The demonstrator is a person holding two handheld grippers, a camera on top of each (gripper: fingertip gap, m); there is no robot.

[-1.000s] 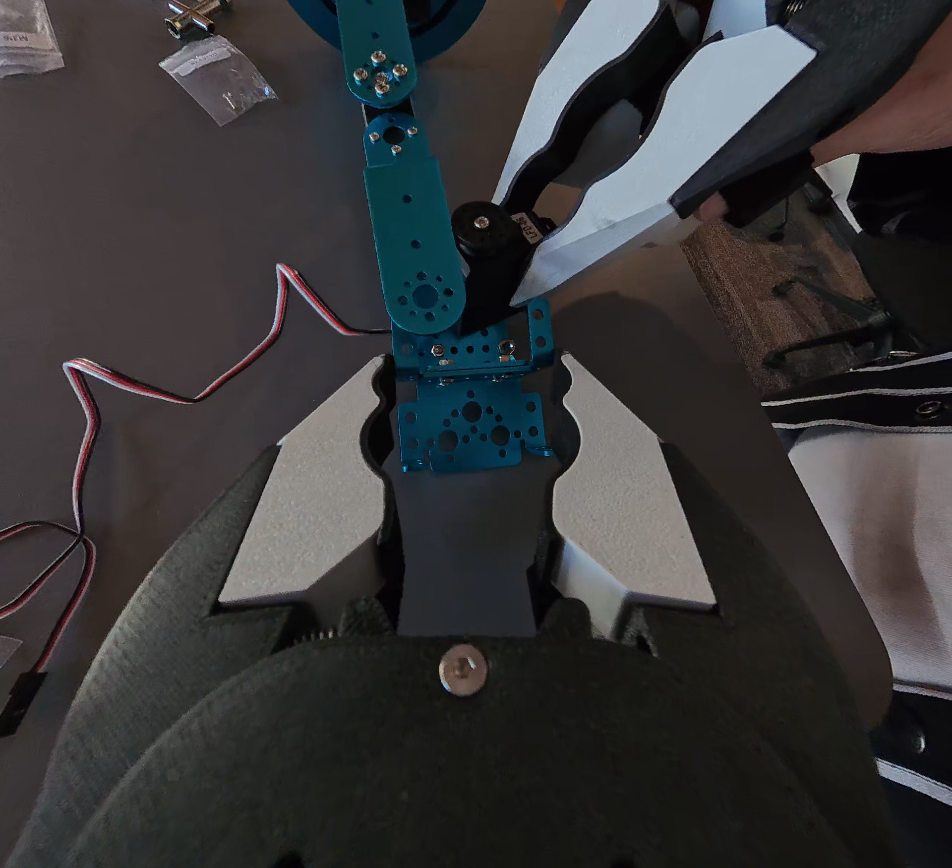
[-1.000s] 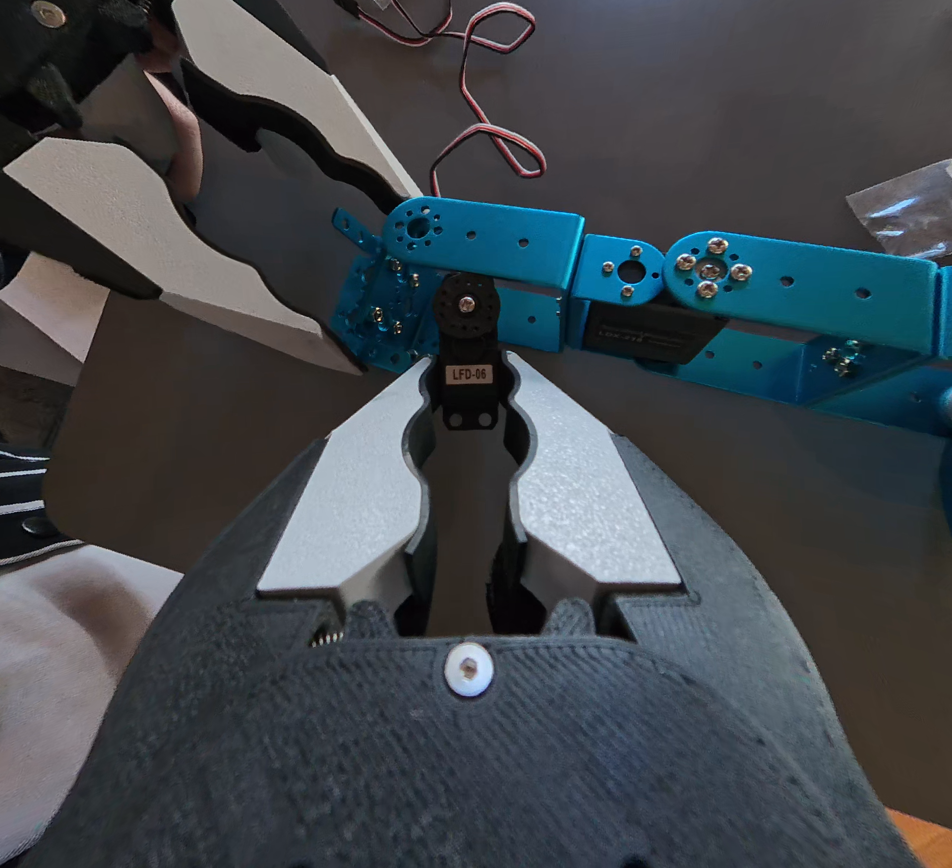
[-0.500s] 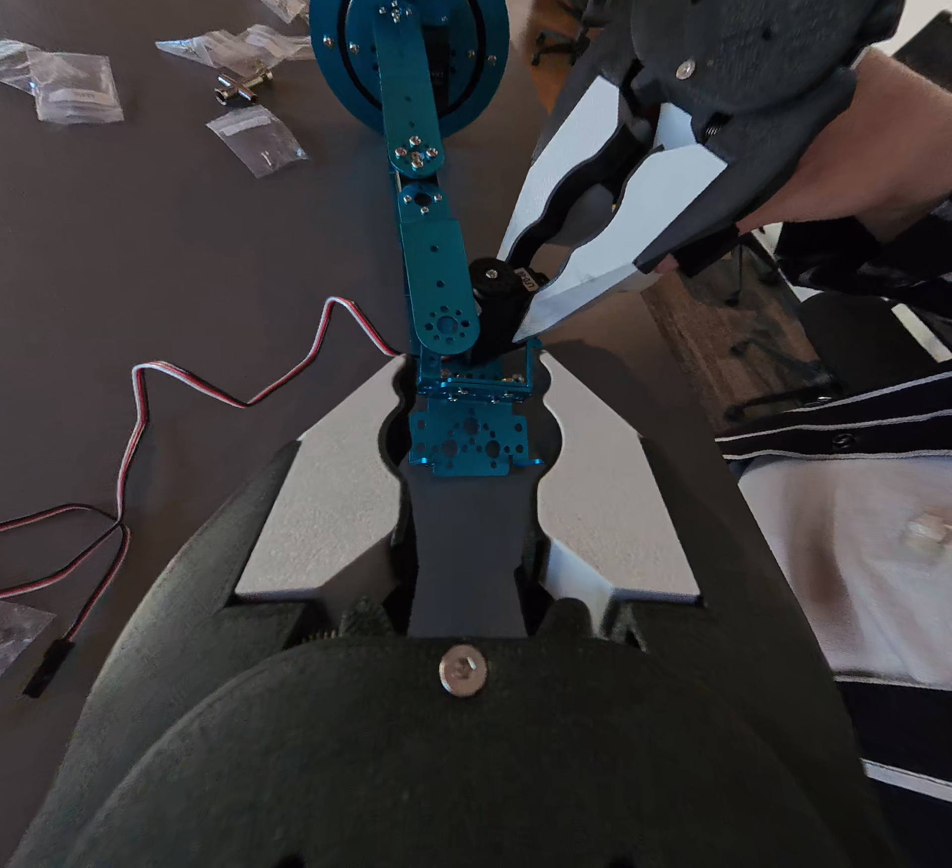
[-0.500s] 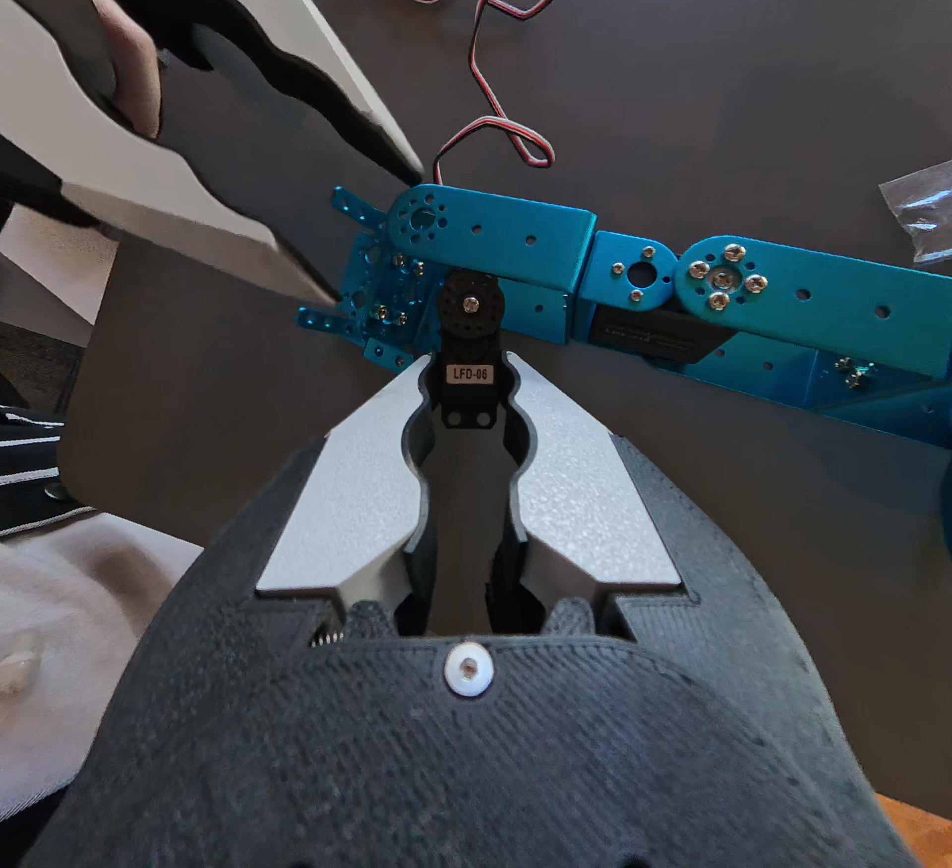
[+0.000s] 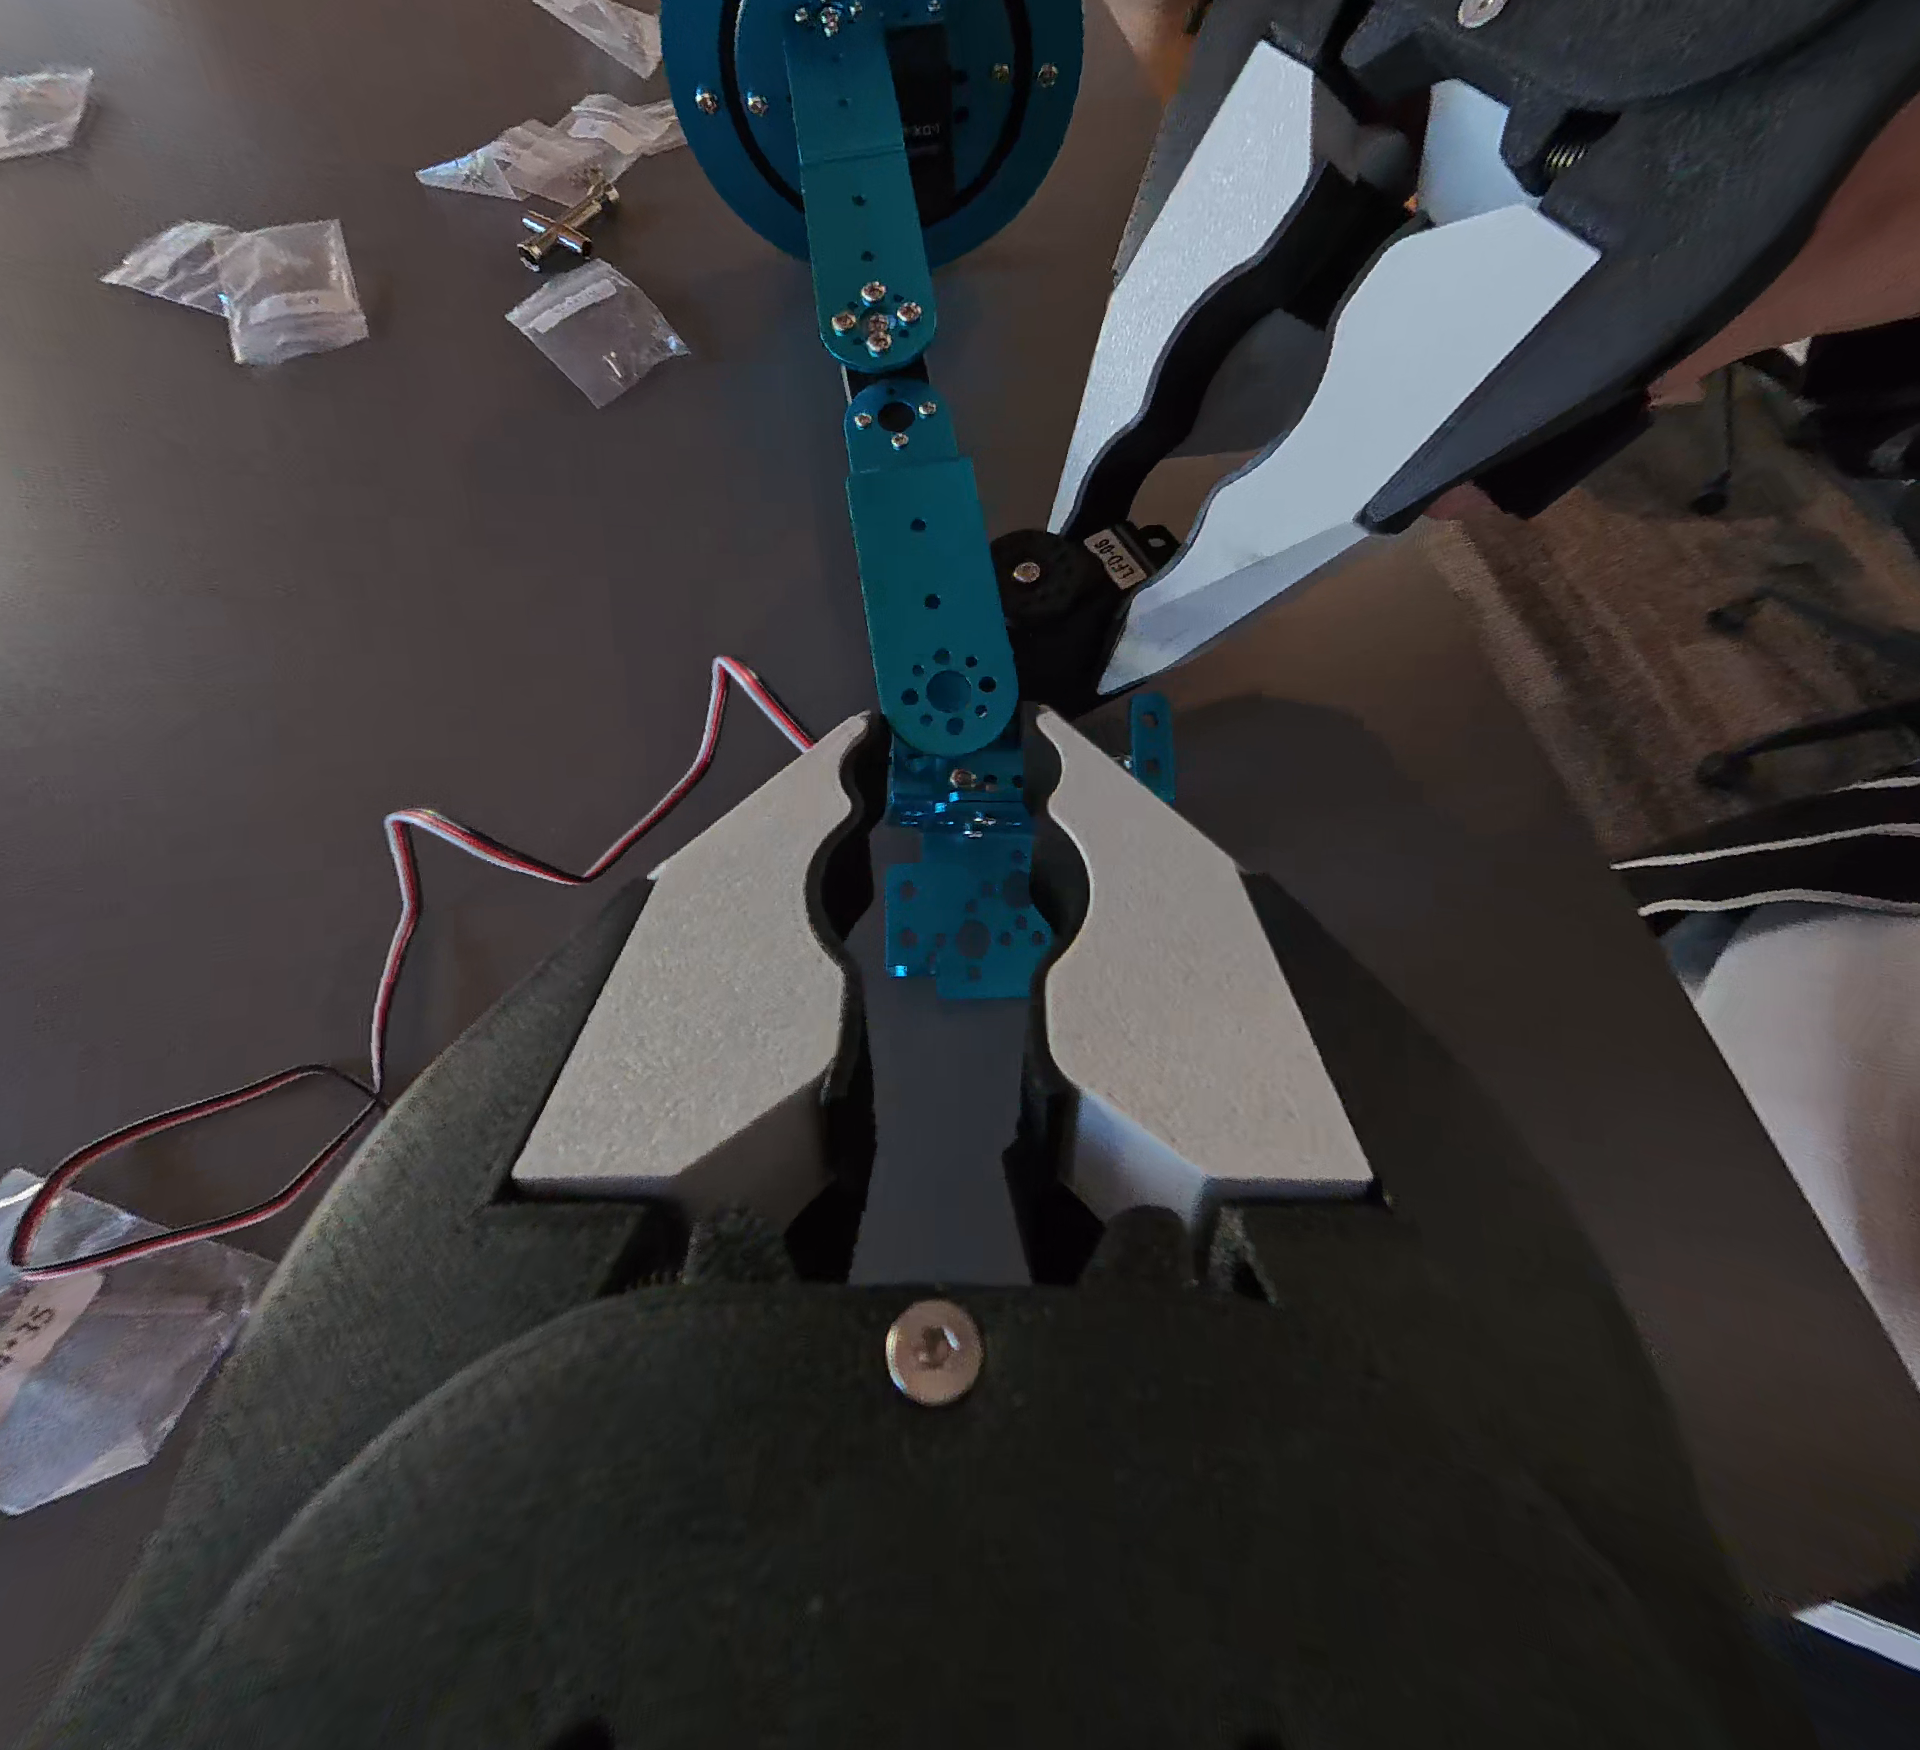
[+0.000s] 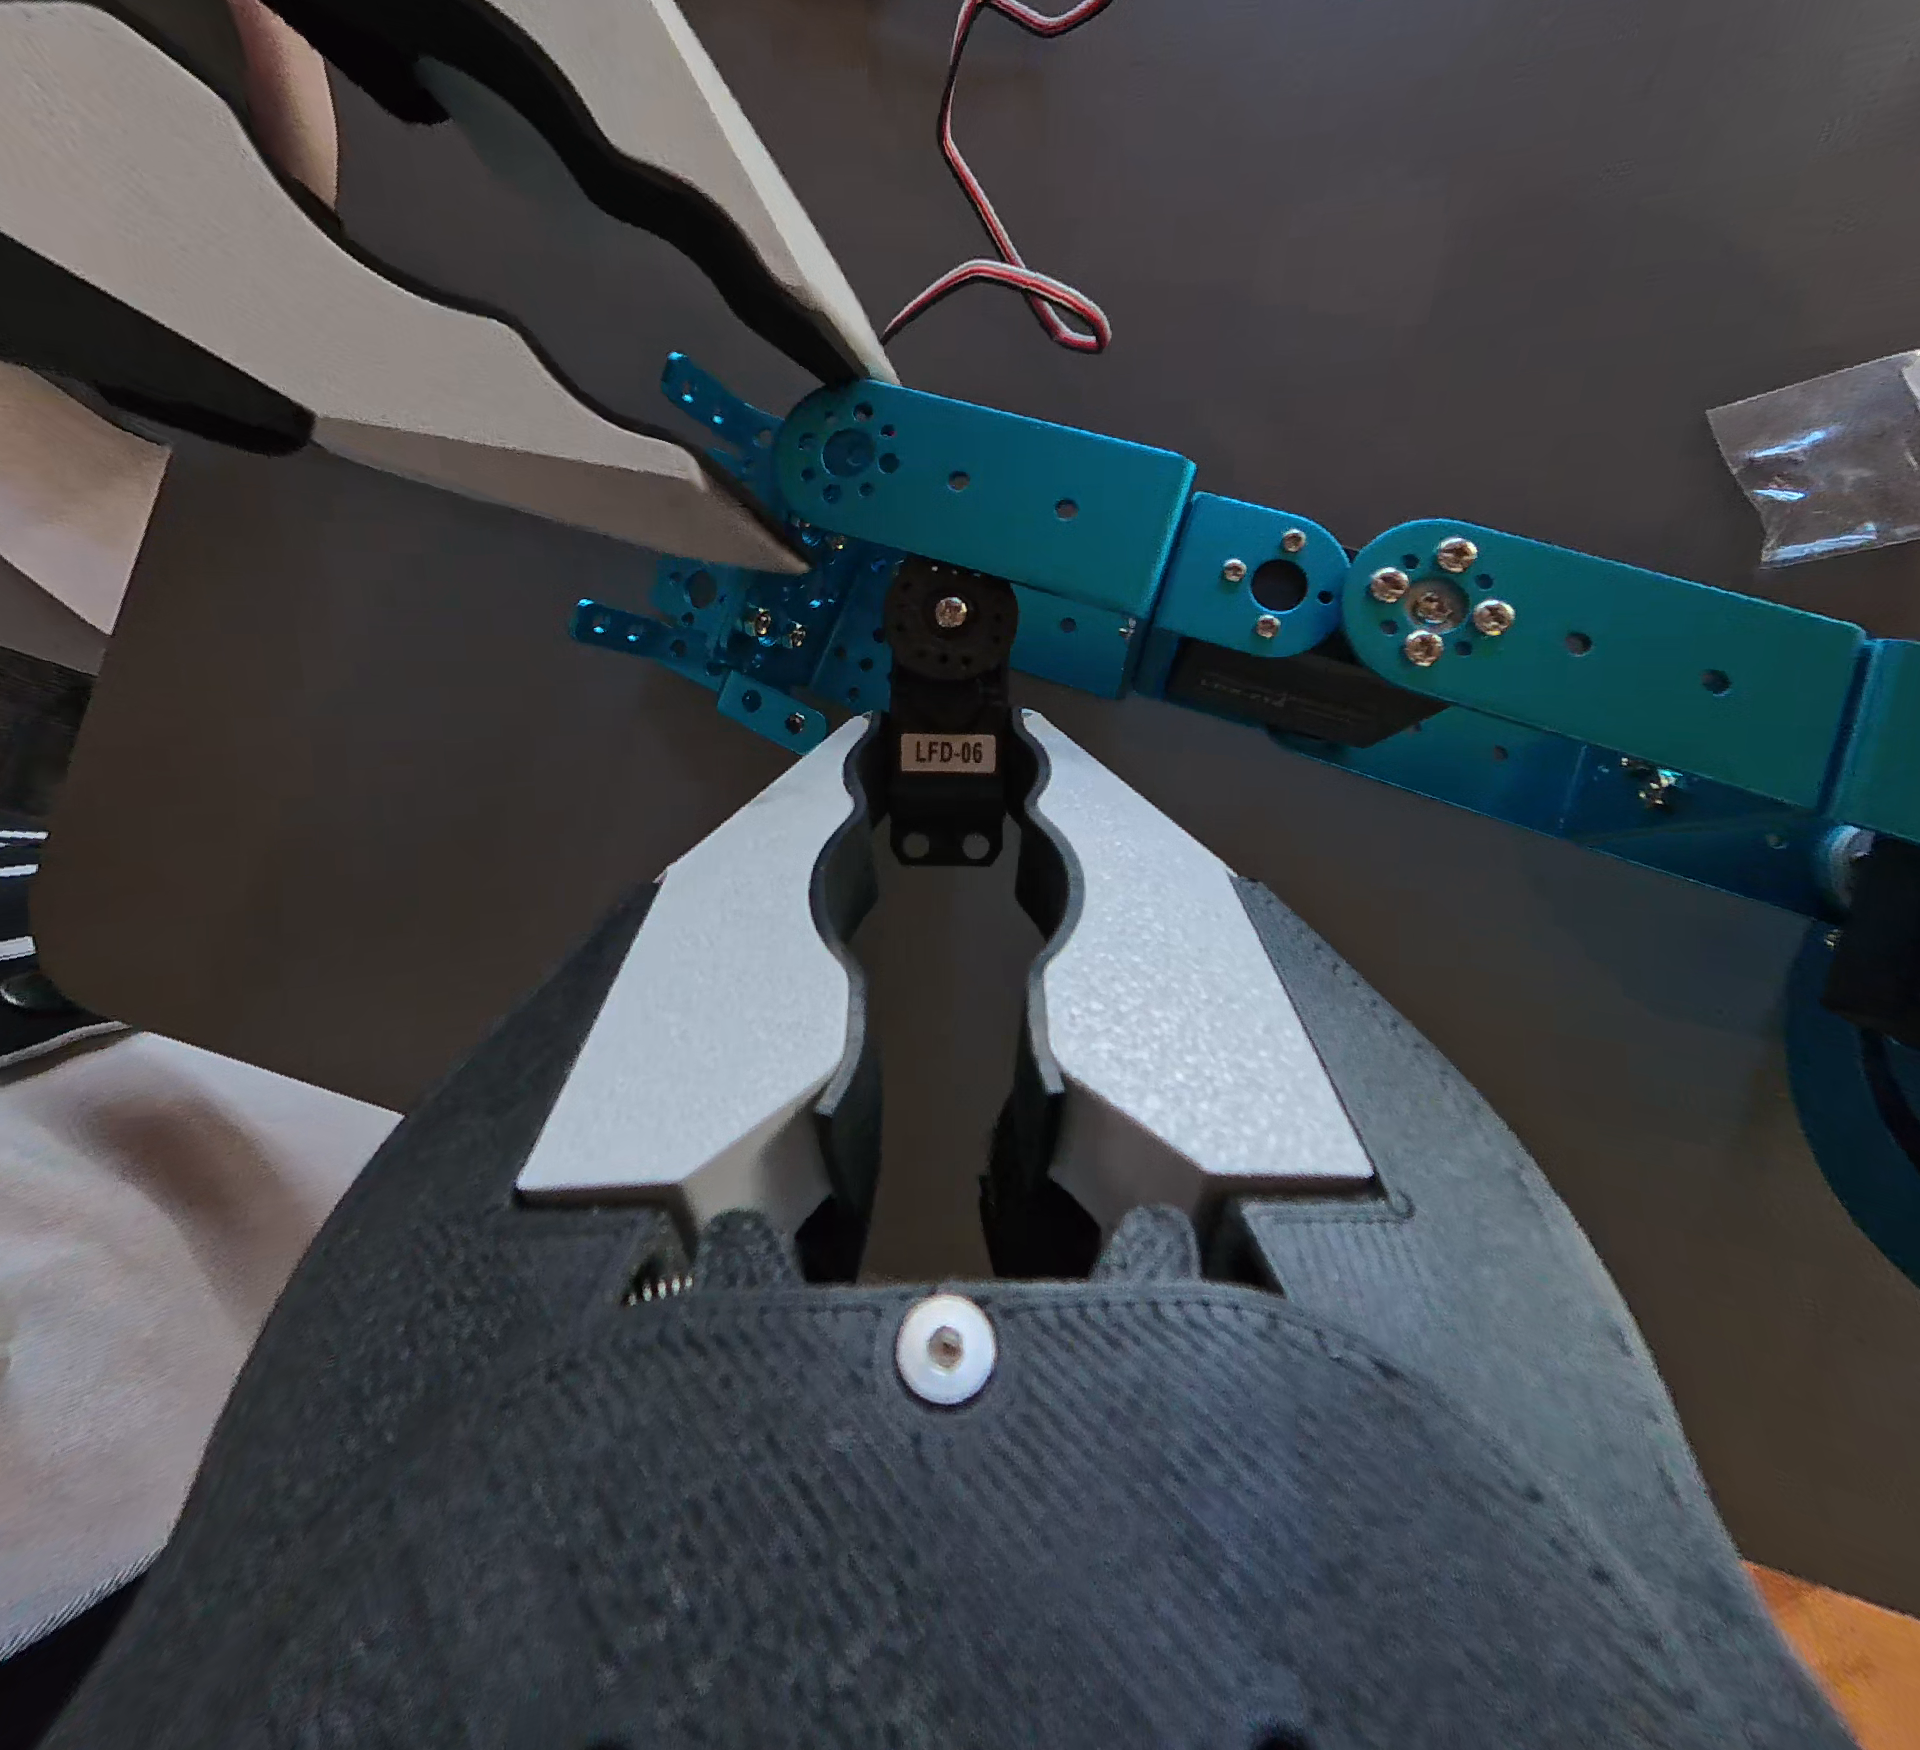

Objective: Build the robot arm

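A blue metal robot arm (image 5: pixel 914 557) lies on the dark table (image 5: pixel 312 557), from a round blue base (image 5: pixel 868 38) toward me. My left gripper (image 5: pixel 954 729) is shut on the perforated blue bracket (image 5: pixel 961 916) at the arm's near end. My right gripper (image 6: pixel 948 729) is shut on a black servo (image 6: pixel 948 651) with a white label, and holds its round horn against the side of the end link (image 6: pixel 997 485). The left gripper also shows in the right wrist view (image 6: pixel 847 469), clamped on the bracket. The right gripper also shows in the left wrist view (image 5: pixel 1081 609), with the servo (image 5: pixel 1049 583).
A red, white and black servo cable (image 5: pixel 416 869) snakes over the table to the left. Small plastic bags of hardware (image 5: pixel 592 329) and a metal cross wrench (image 5: pixel 566 230) lie at the far left. The table edge runs close on the right, with a person's light garment (image 5: pixel 1787 1056) beyond it. Left tips to right tips: about 4 cm. My right gripper's tips are some 15 cm from the round blue base (image 5: pixel 868 38).
My left gripper's fingers have closed in from wide apart onto the blue bracket. The right gripper keeps its hold on the servo at the end link. Both views have shifted slightly.
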